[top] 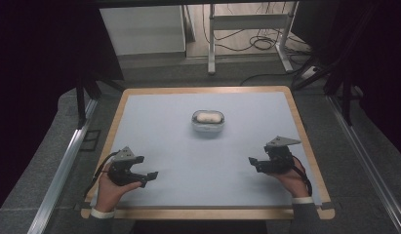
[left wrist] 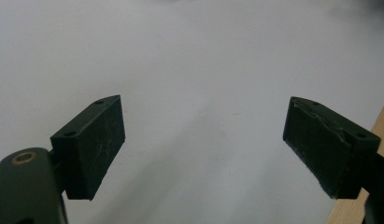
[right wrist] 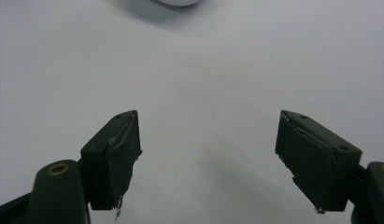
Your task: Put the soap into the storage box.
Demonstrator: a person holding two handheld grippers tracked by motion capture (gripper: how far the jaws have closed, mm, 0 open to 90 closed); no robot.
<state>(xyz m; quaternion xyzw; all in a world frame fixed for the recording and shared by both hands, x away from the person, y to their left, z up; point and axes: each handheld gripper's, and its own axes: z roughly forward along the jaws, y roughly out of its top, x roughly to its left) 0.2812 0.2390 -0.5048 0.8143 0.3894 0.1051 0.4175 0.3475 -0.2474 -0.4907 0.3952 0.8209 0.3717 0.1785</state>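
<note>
Lidded container (top: 208, 121) mid-table, no readable label; grippers apart.

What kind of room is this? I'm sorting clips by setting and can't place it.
Probably a lab or recording workspace, not a home: a bare pale table framed by metal rails, loose cables on the floor by a metal desk frame, and a person holding the left gripper and right gripper.

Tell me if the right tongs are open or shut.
Open. In the right gripper view the right tongs show both jaws spread wide apart, with bare table between them.
</note>
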